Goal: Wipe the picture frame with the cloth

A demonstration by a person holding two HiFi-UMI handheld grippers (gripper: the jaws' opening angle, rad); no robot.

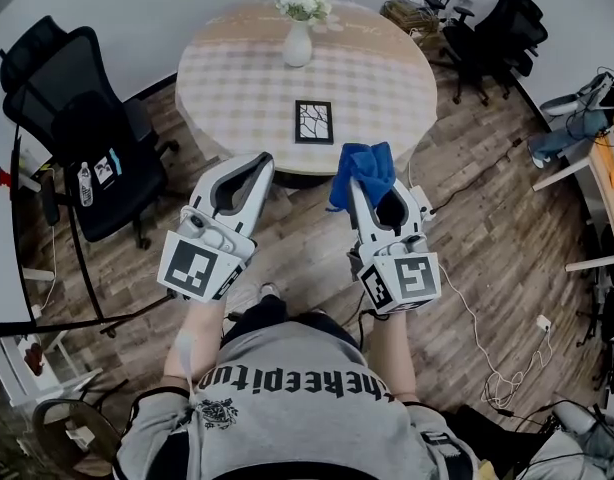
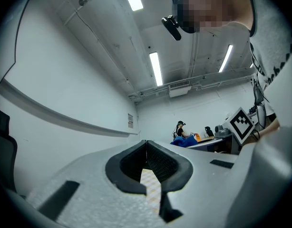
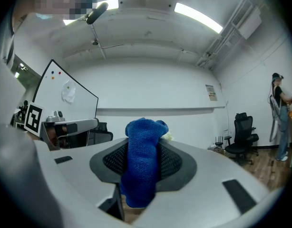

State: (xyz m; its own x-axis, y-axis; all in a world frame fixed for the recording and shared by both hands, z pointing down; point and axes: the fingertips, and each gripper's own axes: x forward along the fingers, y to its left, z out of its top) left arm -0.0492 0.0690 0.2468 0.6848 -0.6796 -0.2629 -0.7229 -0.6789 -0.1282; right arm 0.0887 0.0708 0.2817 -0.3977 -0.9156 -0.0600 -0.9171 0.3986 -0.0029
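The right tongs [image 1: 375, 196] are gripping the blue cloth [image 1: 363, 171], which is bunching between the two pads and flopping over their tips; the right gripper view is showing the cloth [image 3: 142, 163] pinched in the middle of the jaws. The left tongs [image 1: 257, 165] are sitting closed on nothing, their tips meeting, with only a sliver of checked desk showing through the gap behind them in the left gripper view. The picture frame [image 1: 314, 121] is lying flat on the round desk [image 1: 227, 88], near its front edge and well apart from both tongs; a vase of flowers [image 1: 298, 38] is standing beyond it. Both tongs are hovering short of the desk, over the floor. I am judging the wiping as not yet begun: the cloth is in hand, so the approach is the step in hand. The next move is calling for carrying the cloth forward and down onto the frame's face; the left tongs are probably needing to steady the frame's edge so it is not sliding under the strokes.
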